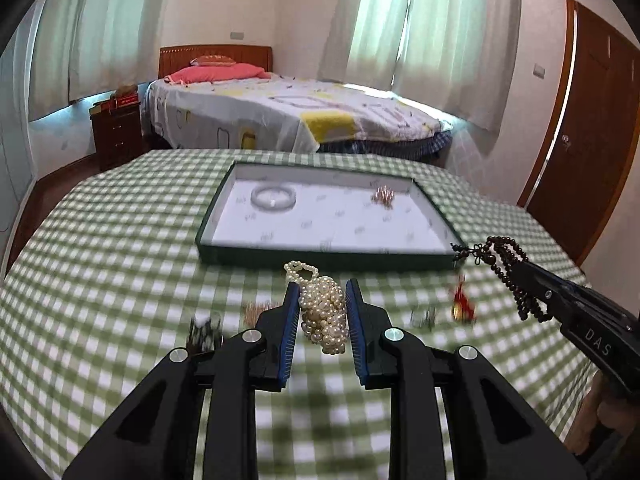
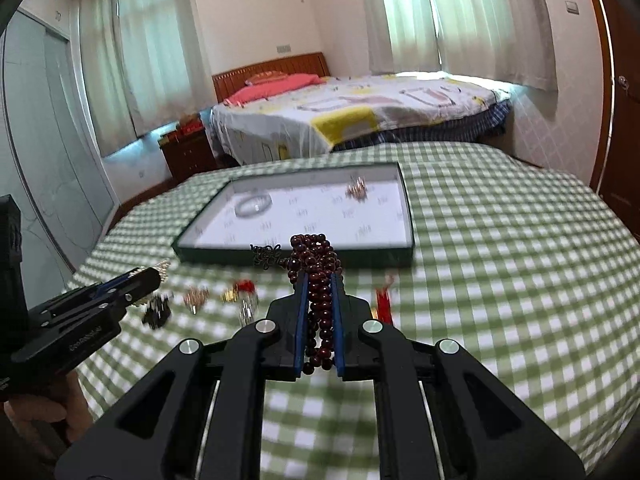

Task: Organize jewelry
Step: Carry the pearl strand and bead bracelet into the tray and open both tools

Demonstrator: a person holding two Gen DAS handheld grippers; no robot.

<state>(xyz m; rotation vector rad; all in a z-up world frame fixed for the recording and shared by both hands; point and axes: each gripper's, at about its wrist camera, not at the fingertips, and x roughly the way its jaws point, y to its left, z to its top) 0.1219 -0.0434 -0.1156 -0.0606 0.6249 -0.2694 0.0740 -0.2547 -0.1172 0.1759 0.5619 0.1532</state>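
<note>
Pearls (image 1: pixel 324 316) sit pinched in the left tongs (image 1: pixel 323 294), dark beads (image 2: pixel 319 276) in the right tongs (image 2: pixel 319 284); next, I judge, both go into the tray (image 1: pixel 328 255).

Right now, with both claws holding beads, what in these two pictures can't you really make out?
- Small pieces loose on the checked cloth: motion-blurred in both views, types unclear.
- Copper-coloured item in the tray: too small and blurred to identify.
- Pearl strand in the left gripper: bunched, length hidden.
- Dark bead string in the right gripper: lower loops hidden between the fingers.
</note>
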